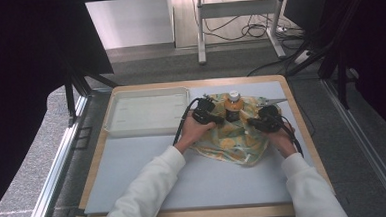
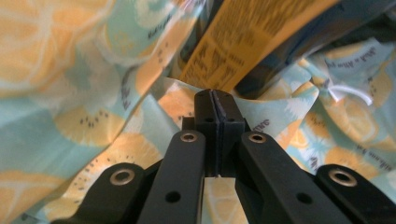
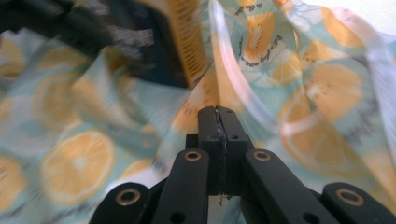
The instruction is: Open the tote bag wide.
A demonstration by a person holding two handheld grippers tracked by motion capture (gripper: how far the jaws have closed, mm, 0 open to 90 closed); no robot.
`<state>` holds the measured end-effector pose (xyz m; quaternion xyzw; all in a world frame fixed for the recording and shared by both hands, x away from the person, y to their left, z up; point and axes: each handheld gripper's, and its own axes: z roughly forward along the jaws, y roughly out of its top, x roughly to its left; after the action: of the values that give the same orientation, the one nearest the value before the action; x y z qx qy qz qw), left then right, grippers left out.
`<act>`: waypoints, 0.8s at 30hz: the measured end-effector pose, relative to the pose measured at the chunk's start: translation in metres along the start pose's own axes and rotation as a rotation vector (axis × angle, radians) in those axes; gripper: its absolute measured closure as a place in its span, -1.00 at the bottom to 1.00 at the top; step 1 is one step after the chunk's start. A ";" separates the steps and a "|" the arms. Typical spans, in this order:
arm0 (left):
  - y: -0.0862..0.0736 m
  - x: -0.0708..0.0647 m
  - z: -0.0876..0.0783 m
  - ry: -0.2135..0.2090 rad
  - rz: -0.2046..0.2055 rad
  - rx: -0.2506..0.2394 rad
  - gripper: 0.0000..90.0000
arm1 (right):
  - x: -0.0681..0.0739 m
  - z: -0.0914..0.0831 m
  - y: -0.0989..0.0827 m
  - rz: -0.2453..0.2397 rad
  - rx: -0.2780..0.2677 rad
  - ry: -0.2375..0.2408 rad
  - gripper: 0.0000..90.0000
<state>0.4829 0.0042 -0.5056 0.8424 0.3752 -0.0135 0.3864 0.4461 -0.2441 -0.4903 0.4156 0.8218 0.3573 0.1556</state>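
Both our grippers (image 1: pixel 213 118) (image 1: pixel 252 122) pinch the cloth (image 1: pixel 232 139) mid-table (image 1: pixel 205 183); white tray (image 1: pixel 146 111) far left, bare mat near us

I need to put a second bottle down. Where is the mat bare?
Bare: the grey mat below the white tray, left of the cloth, and the near strip between the sleeves. Crowded: the far right, with cloth, bottle and both grippers.
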 end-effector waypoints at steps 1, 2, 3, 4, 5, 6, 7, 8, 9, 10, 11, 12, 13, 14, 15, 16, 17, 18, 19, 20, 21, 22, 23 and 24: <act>-0.001 0.001 0.001 -0.006 -0.005 0.002 0.99 | -0.003 0.006 0.002 0.007 0.009 -0.003 0.99; -0.003 0.001 0.002 -0.012 -0.009 0.005 0.99 | -0.006 0.009 0.004 0.016 0.017 -0.006 0.99; -0.005 0.002 0.002 -0.015 -0.010 0.010 0.99 | -0.010 0.014 0.005 0.026 0.025 -0.013 0.99; -0.007 0.002 0.002 -0.017 -0.011 0.017 0.99 | -0.013 0.017 0.006 0.031 0.029 -0.019 0.99; -0.009 0.002 0.003 -0.018 -0.009 0.022 0.99 | -0.019 0.022 0.007 0.053 0.026 -0.027 0.99; -0.010 0.002 0.004 -0.020 -0.005 0.029 0.99 | -0.024 0.026 0.007 0.075 0.035 -0.030 0.99; -0.012 0.002 0.004 -0.021 -0.003 0.036 0.99 | -0.029 0.030 0.008 0.082 0.053 -0.043 0.99; -0.014 0.002 0.005 -0.023 0.001 0.046 0.99 | -0.033 0.033 0.009 0.092 0.055 -0.058 0.99; -0.015 0.002 0.005 -0.024 0.004 0.050 0.99 | -0.037 0.035 0.010 0.106 0.046 -0.067 0.99; -0.016 0.002 0.005 -0.027 0.006 0.057 0.99 | -0.040 0.036 0.011 0.117 0.043 -0.072 0.99; -0.018 0.002 0.006 -0.029 0.006 0.064 0.99 | -0.043 0.038 0.012 0.128 0.048 -0.077 0.99; -0.019 0.002 0.006 -0.031 0.004 0.067 0.99 | -0.045 0.040 0.013 0.127 0.051 -0.088 0.99; -0.020 0.003 0.006 -0.031 0.002 0.069 0.99 | -0.047 0.041 0.014 0.129 0.055 -0.096 0.99; -0.020 0.004 0.007 -0.034 0.000 0.070 0.99 | -0.049 0.043 0.014 0.133 0.057 -0.102 0.99; -0.021 0.004 0.007 -0.037 0.000 0.074 0.99 | -0.051 0.044 0.014 0.138 0.058 -0.106 0.99; -0.022 0.004 0.007 -0.040 -0.001 0.072 0.99 | -0.053 0.045 0.013 0.144 0.058 -0.108 0.99; -0.022 0.005 0.007 -0.043 0.001 0.073 0.99 | -0.055 0.045 0.012 0.157 0.048 -0.105 0.99; -0.023 0.005 0.007 -0.045 0.000 0.073 0.99 | -0.056 0.046 0.011 0.169 0.043 -0.098 0.99; -0.023 0.005 0.007 -0.046 -0.001 0.073 0.99 | -0.057 0.046 0.011 0.175 0.037 -0.097 0.99; -0.023 0.005 0.007 -0.046 -0.003 0.072 0.99 | -0.056 0.046 0.011 0.172 0.037 -0.098 0.99; -0.023 0.005 0.007 -0.047 -0.004 0.070 0.99 | -0.056 0.046 0.011 0.165 0.041 -0.100 0.99; -0.024 0.004 0.006 -0.048 -0.001 0.070 0.99 | -0.054 0.045 0.012 0.157 0.044 -0.100 0.99; -0.024 0.004 0.006 -0.047 0.001 0.070 0.99 | -0.052 0.043 0.013 0.146 0.041 -0.095 0.99; -0.024 0.004 0.006 -0.045 0.003 0.067 0.99 | -0.050 0.040 0.015 0.139 0.034 -0.088 0.99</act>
<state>0.4721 0.0129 -0.5265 0.8548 0.3647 -0.0445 0.3665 0.5071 -0.2593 -0.5100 0.4897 0.7891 0.3347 0.1595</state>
